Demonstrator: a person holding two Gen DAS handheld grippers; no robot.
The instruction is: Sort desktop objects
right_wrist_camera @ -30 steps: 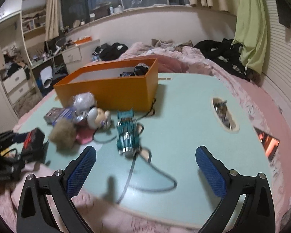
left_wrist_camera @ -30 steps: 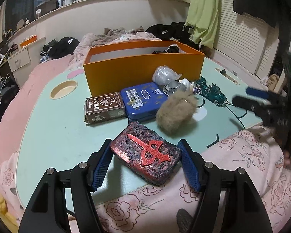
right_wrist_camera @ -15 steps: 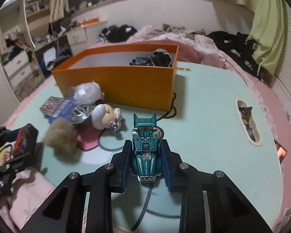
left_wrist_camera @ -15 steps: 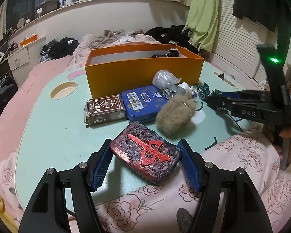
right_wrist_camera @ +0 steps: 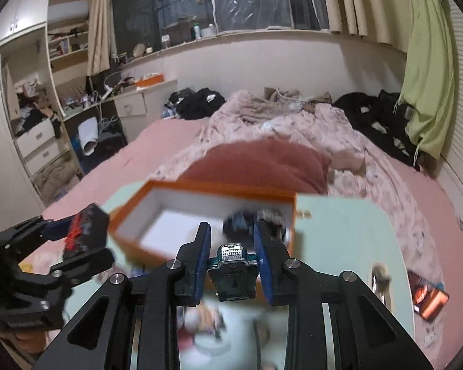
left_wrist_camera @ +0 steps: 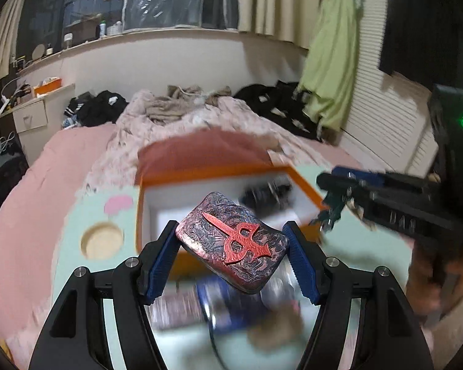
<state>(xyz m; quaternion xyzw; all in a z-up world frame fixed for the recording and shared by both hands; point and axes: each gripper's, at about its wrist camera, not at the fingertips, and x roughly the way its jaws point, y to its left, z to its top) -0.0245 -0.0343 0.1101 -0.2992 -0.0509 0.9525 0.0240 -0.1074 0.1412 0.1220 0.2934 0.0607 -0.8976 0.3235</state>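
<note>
1. My left gripper (left_wrist_camera: pixel 231 246) clamps the red-dagger case (left_wrist_camera: pixel 231 242), lifted just short of the orange box (left_wrist_camera: pixel 228 175).
2. My right gripper (right_wrist_camera: pixel 232 257) clamps the teal car (right_wrist_camera: pixel 233 273) at the box's near wall.

The case (left_wrist_camera: pixel 231 242) has a swirled, embossed, slightly glossy skin with a raised matt red emblem, the toy car (right_wrist_camera: pixel 233 273) looks like glossy teal plastic, the orange box (right_wrist_camera: pixel 132 242) like matt card, and the surface (right_wrist_camera: pixel 348 237) smooth.
</note>
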